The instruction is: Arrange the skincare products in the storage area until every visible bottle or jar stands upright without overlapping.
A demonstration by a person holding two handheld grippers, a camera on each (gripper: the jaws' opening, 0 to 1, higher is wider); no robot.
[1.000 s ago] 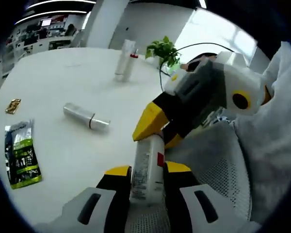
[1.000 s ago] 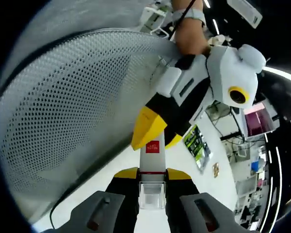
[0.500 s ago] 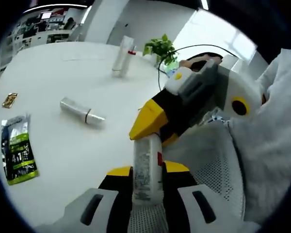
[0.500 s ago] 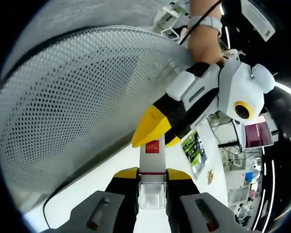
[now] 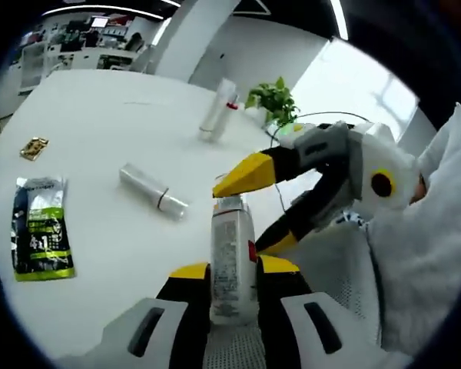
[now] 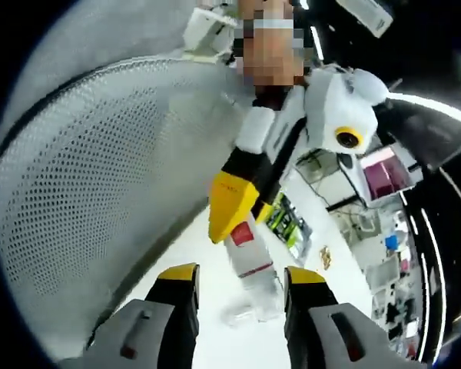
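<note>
A white bottle [image 5: 230,265] with a red label sits between the jaws of my left gripper [image 5: 230,270], which is shut on its body. My right gripper [image 5: 243,217] reaches in from the right with its yellow-tipped jaws spread around the bottle's cap end, not pressing it. In the right gripper view the same bottle [image 6: 253,269] lies loose between my open right gripper [image 6: 240,275], with the left gripper [image 6: 232,217] clamped on it from above. A silver tube [image 5: 154,192] lies flat on the white table [image 5: 100,115]. Another white bottle [image 5: 219,109] stands upright at the back.
A white mesh basket [image 5: 334,261] sits at the lower right, and its wall [image 6: 84,177] shows on the left in the right gripper view. A green packet [image 5: 40,237] and a small gold item [image 5: 34,146] lie at the left. A potted plant [image 5: 280,96] stands behind.
My right gripper has opened and let go of the bottle's cap end. The left gripper keeps hold of the bottle. Both views have shifted with the hands.
</note>
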